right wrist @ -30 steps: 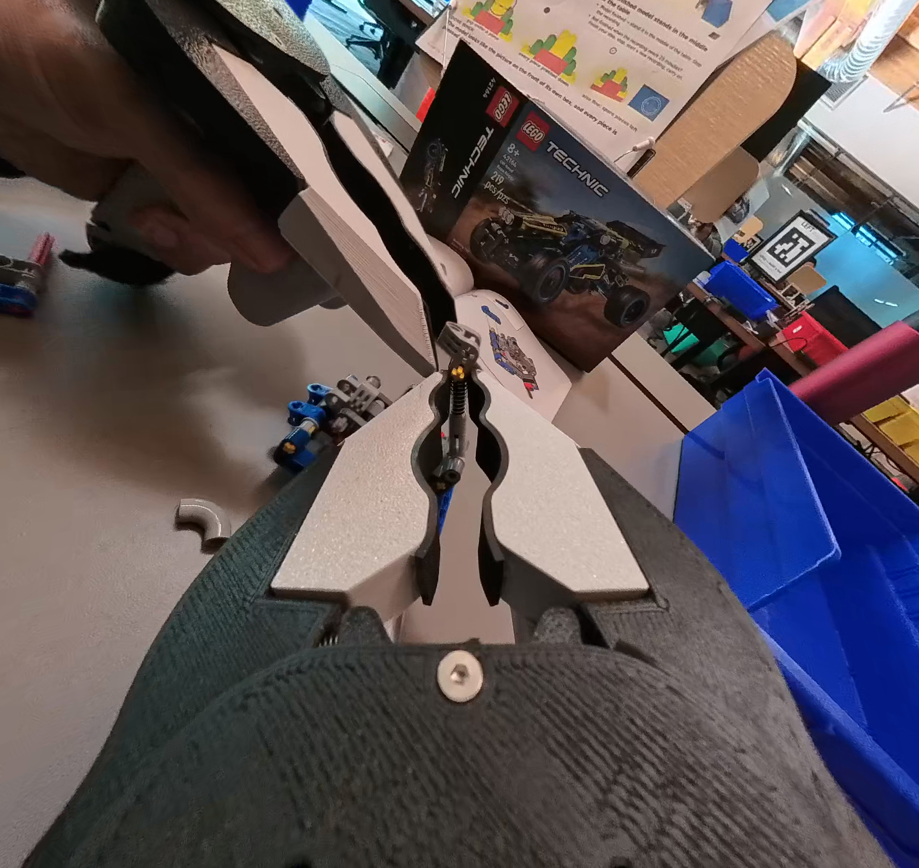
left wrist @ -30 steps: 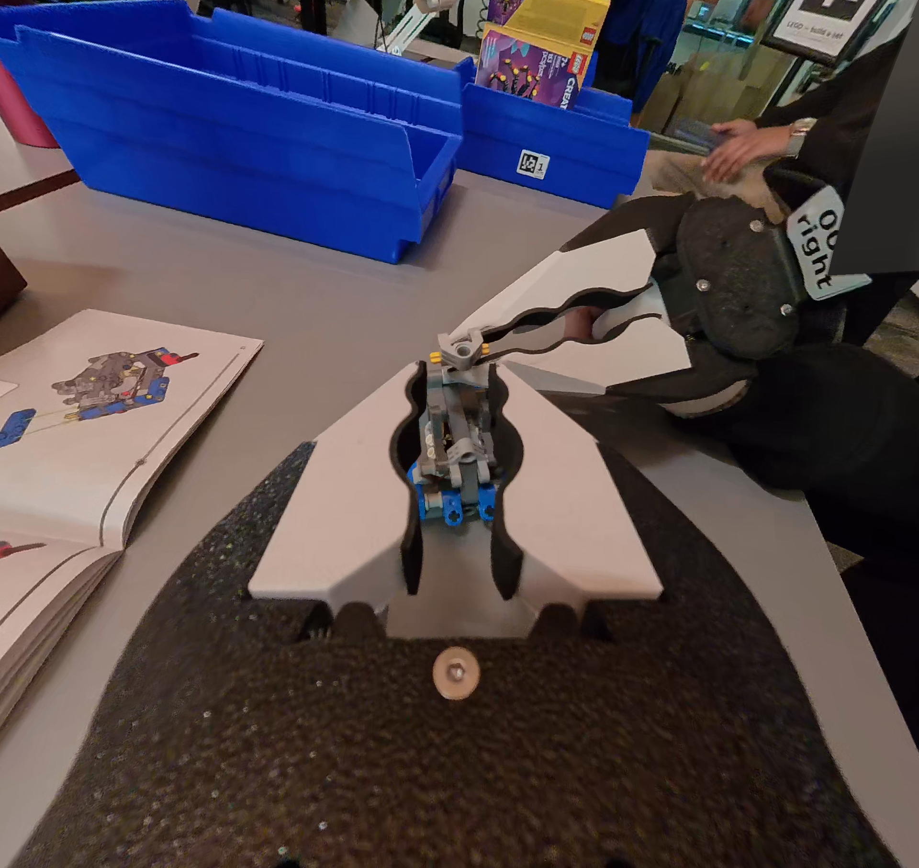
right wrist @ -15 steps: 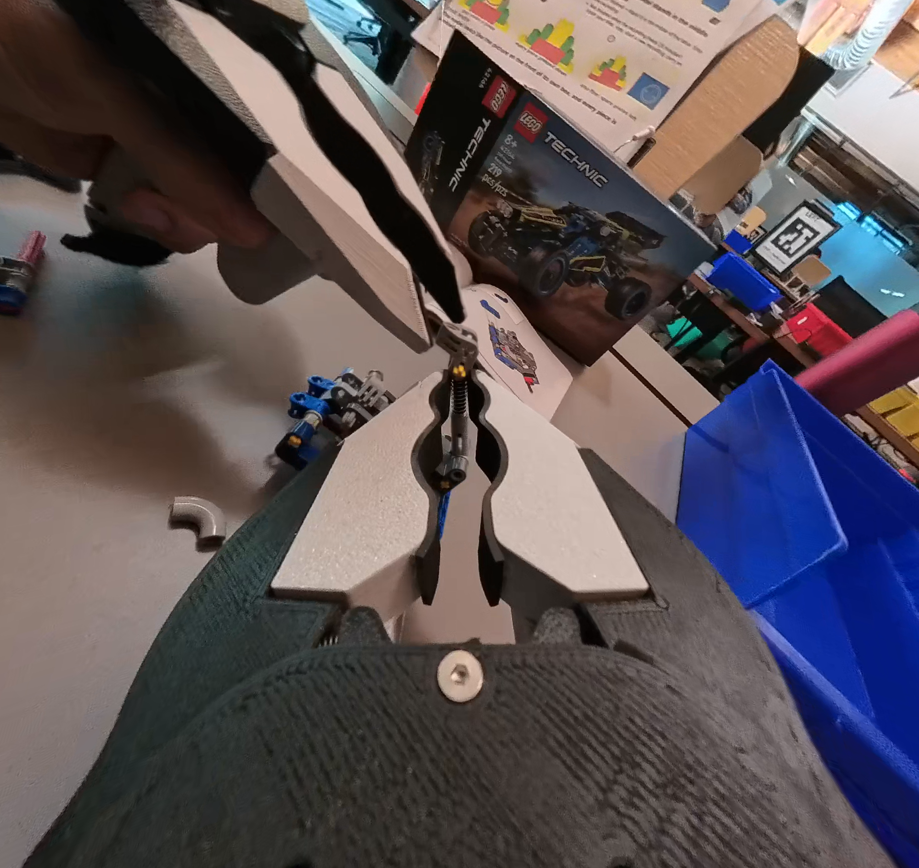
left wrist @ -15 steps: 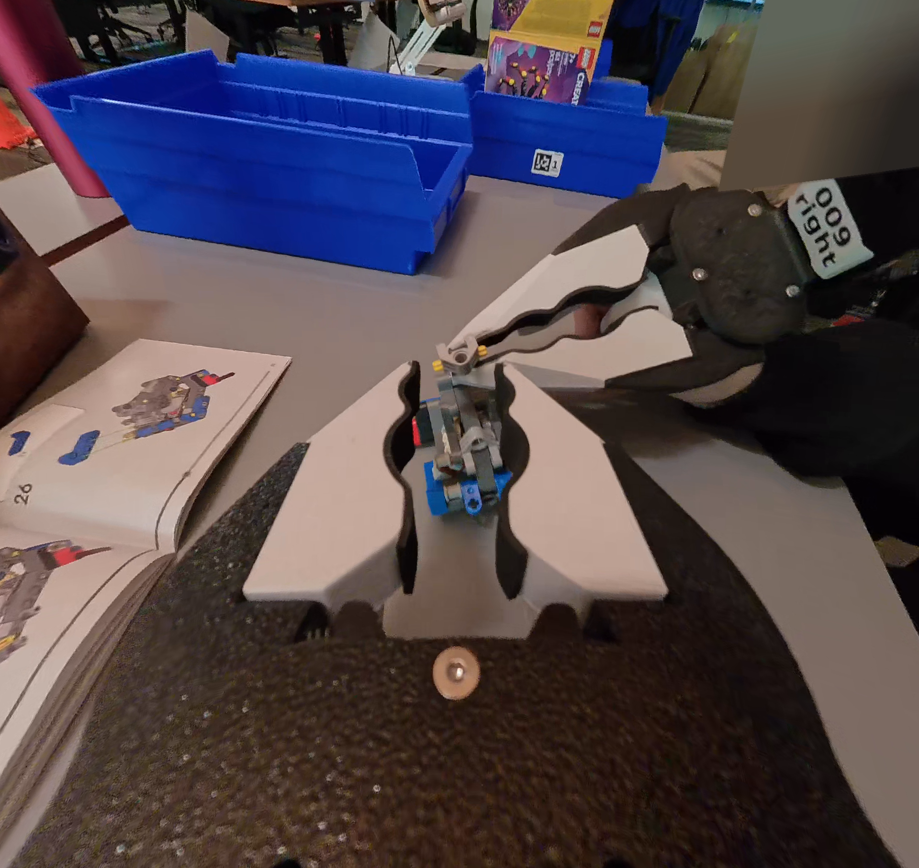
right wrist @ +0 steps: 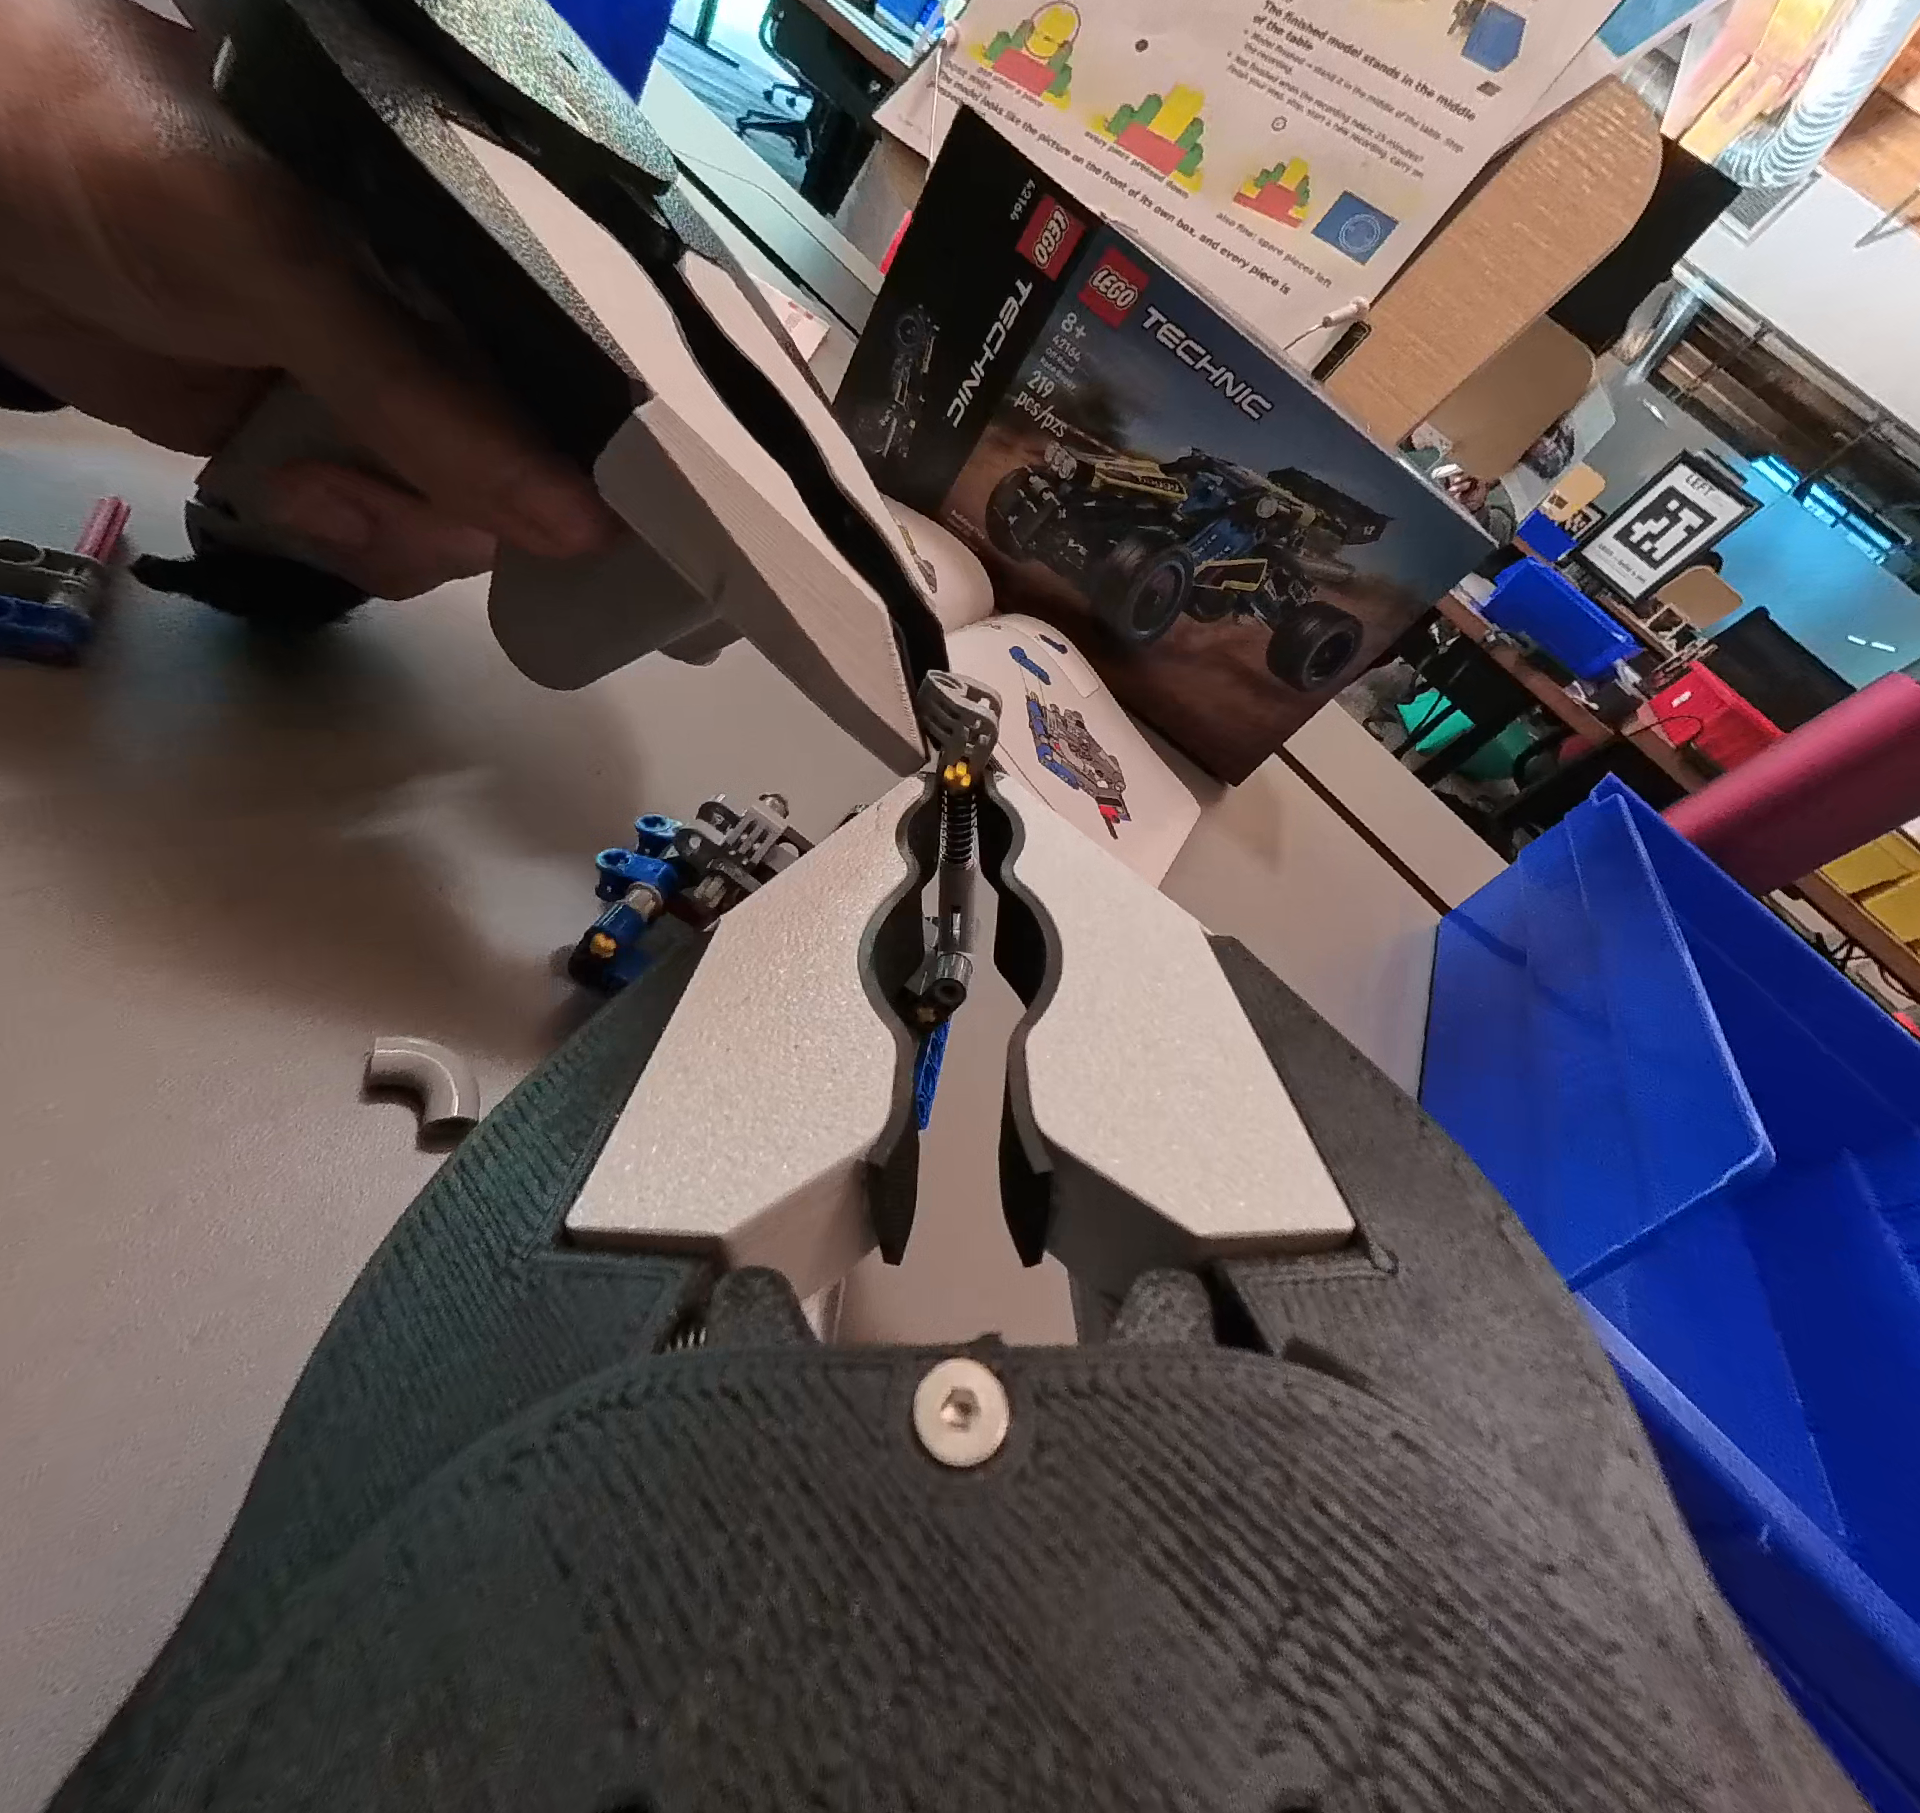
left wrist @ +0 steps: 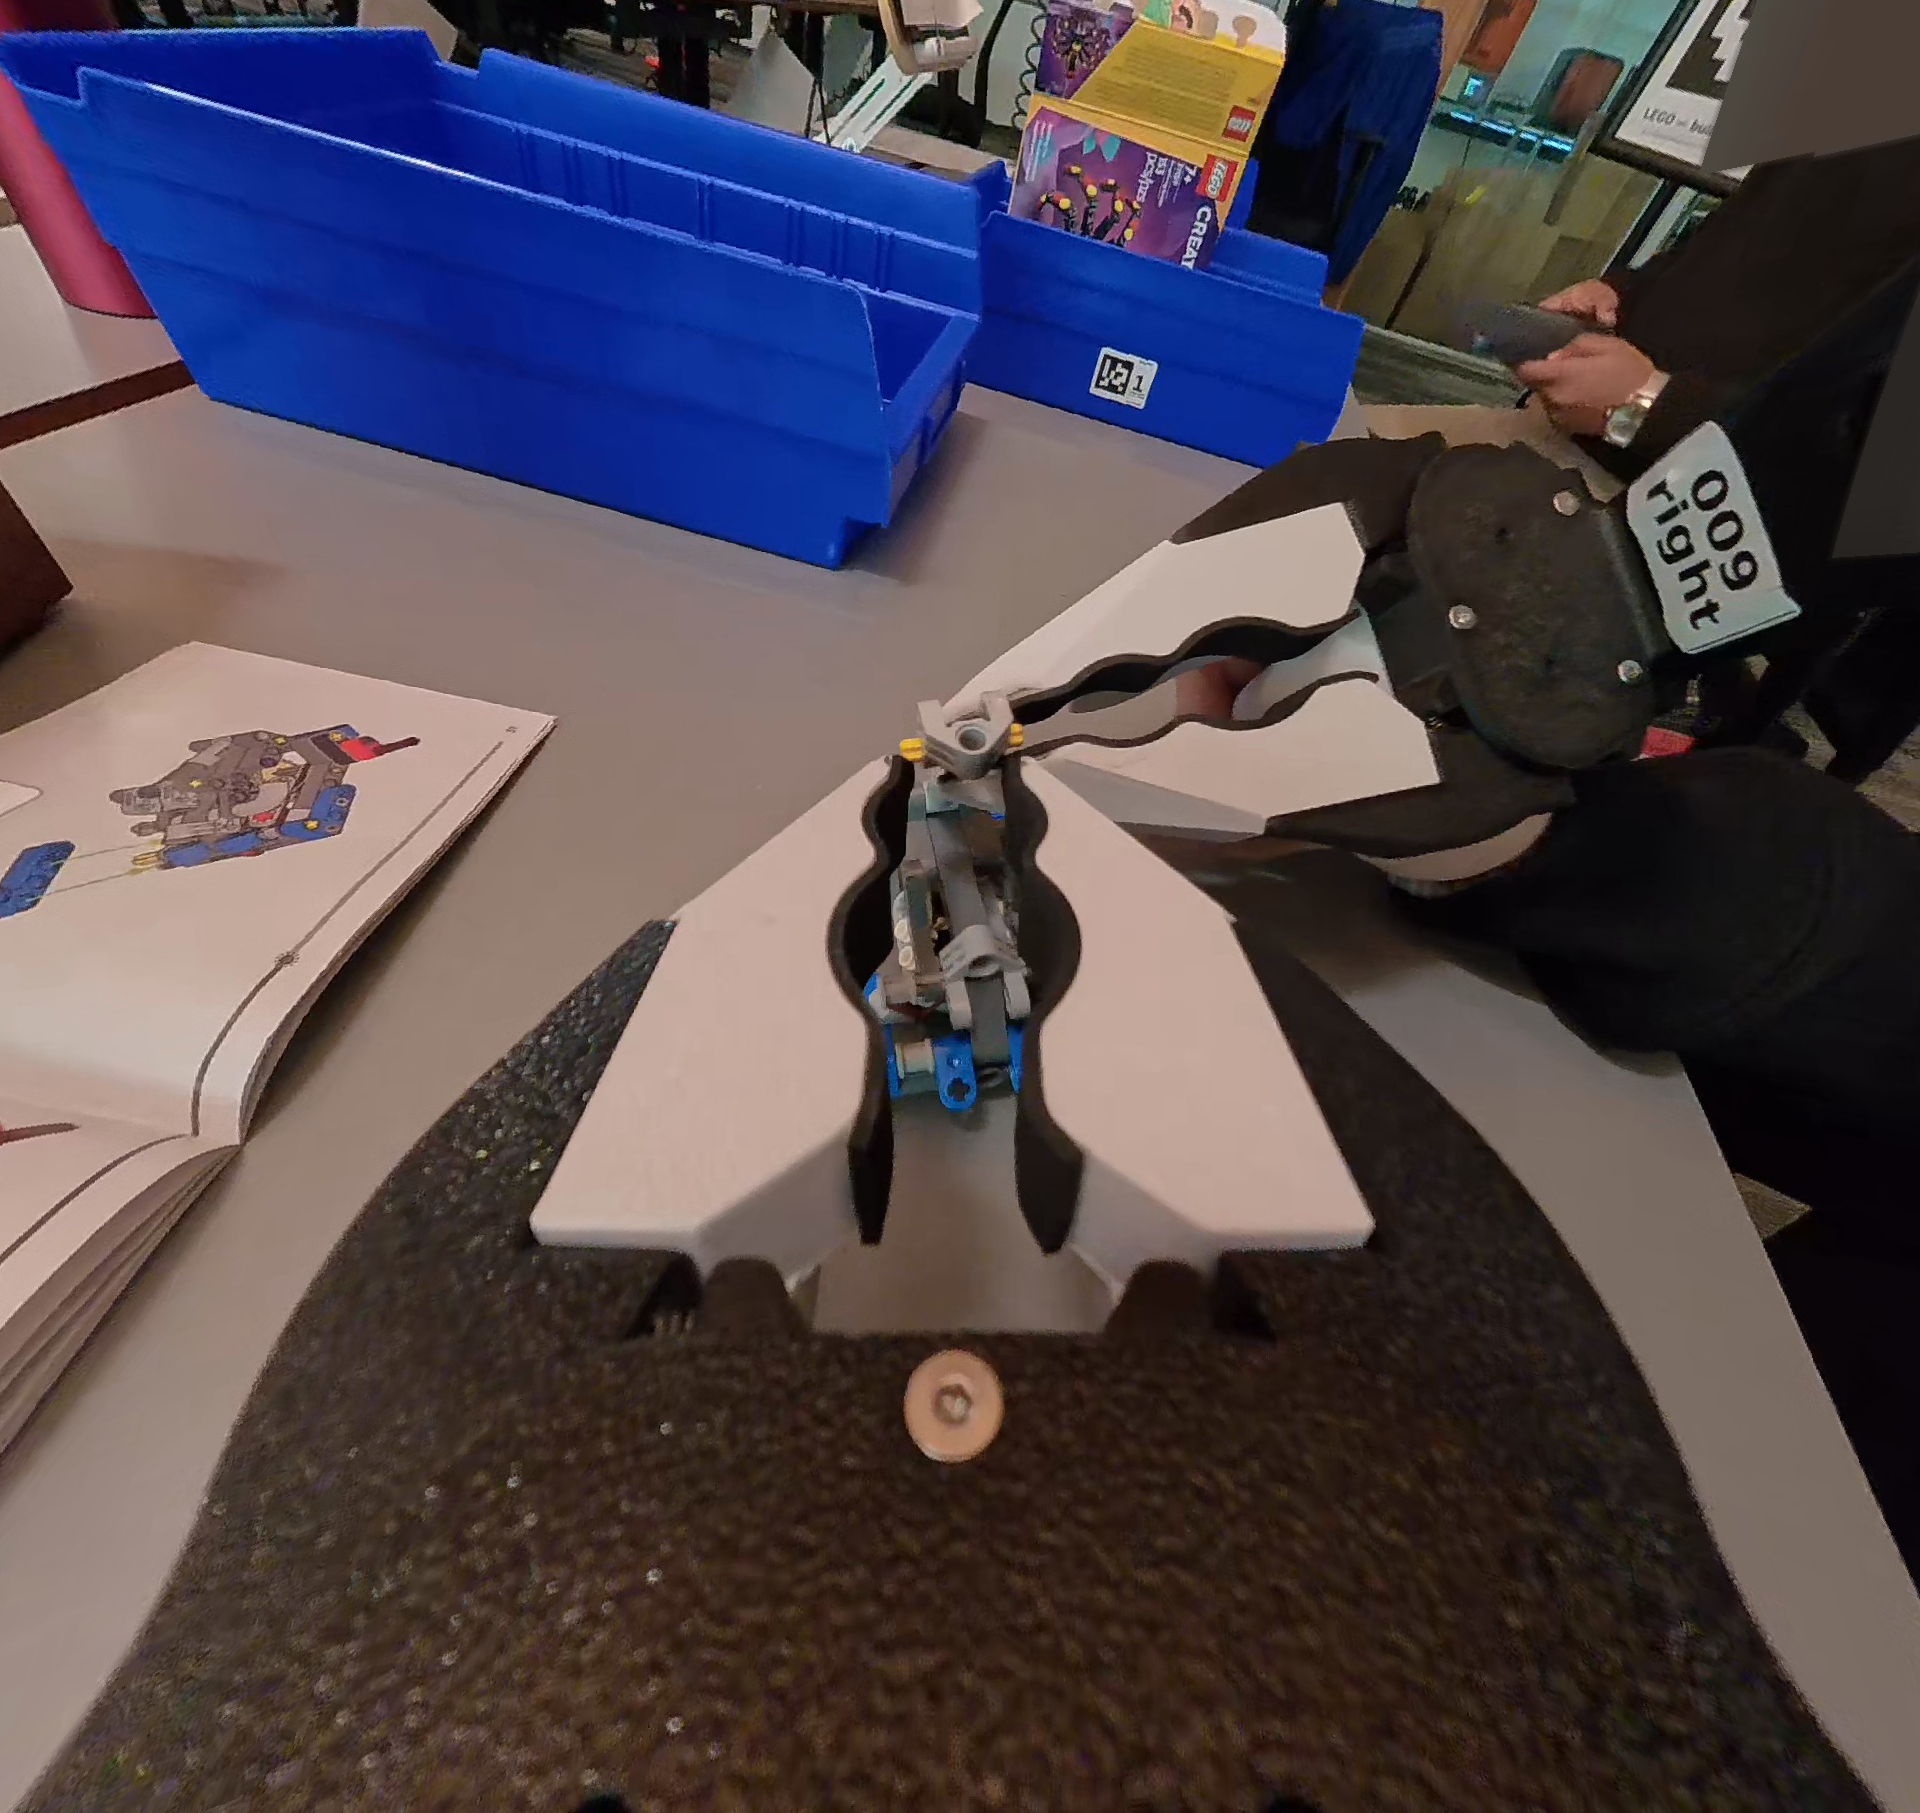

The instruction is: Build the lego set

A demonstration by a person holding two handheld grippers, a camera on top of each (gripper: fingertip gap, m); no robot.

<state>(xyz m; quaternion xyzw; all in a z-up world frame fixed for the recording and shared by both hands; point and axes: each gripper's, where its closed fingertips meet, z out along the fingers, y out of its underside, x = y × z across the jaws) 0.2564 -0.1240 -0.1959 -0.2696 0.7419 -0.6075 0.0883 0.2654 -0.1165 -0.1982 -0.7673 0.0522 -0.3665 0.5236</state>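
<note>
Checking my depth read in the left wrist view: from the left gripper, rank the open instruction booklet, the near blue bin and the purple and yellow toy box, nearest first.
1. Open instruction booklet: on the table, left of the left gripper.
2. Near blue bin: ahead and left, across the table.
3. Purple and yellow toy box: standing in the farther bin, behind.

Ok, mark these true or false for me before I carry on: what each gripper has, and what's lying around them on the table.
1. The left gripper is closed on a grey and blue brick assembly. True.
2. The right gripper is open, with nothing between its fingers. False: it grips a thin spring shock absorber with a grey connector on top.
3. The instruction booklet lies open on the table. True.
4. The nearer blue bin is full of bricks. False: the part of its inside that shows is bare.
5. A small grey elbow piece lies loose on the table. True.
</note>
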